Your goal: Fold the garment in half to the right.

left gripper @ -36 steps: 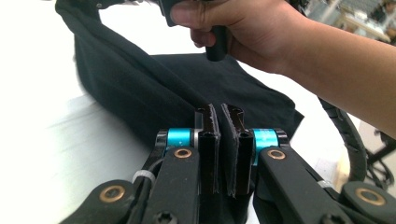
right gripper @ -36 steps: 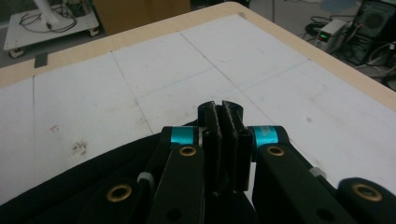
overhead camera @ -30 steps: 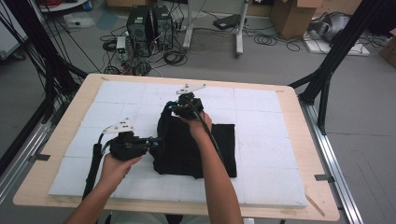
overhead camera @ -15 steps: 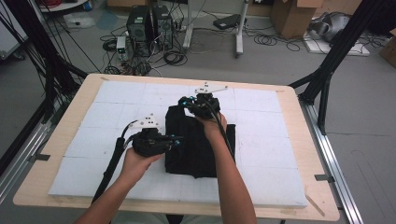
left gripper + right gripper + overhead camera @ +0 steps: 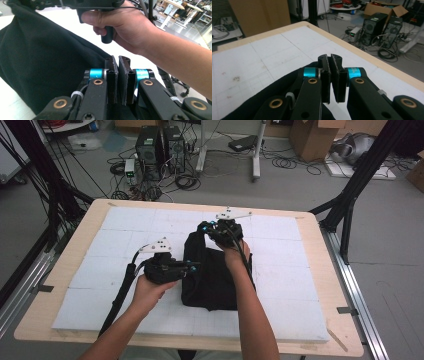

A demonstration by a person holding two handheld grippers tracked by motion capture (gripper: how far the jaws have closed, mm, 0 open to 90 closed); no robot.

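cloth: black cloth (image 5: 212,280), bunched, mid worktop, long way running near to far; far-left corner lifted off the pad.
worktop: wood-rimmed worktop (image 5: 90,222) under a white gridded pad (image 5: 280,285).
left gripper: left gripper (image 5: 192,266) at the cloth's left edge, pointing right across the worktop, about level. In the left gripper view the jaws are clamped together on a thin fold of black cloth (image 5: 45,65), which hangs to the left of them.
left hand: left hand (image 5: 150,287) wraps the grip from behind, forearm coming up from the near edge, angled right.
right gripper: right gripper (image 5: 206,227) at the cloth's far end, pointing left. In the right gripper view the jaws are pressed closed, with cloth (image 5: 277,92) bulging just below them; the pinched bit itself is hard to see there. From above, the lifted corner runs up to its tip, so it grips the cloth.
right hand: right hand (image 5: 232,251) behind the gripper, over the cloth; forearm stretched straight out from the near edge, lying across the cloth's right half. Same hand (image 5: 122,26) is seen close up in the left gripper view, fingers curled round a black handle.
cable: black cable (image 5: 120,292) trails from the left gripper toward the near-left edge.
background: floor past the worktop has computer towers (image 5: 157,145) and loose cables.
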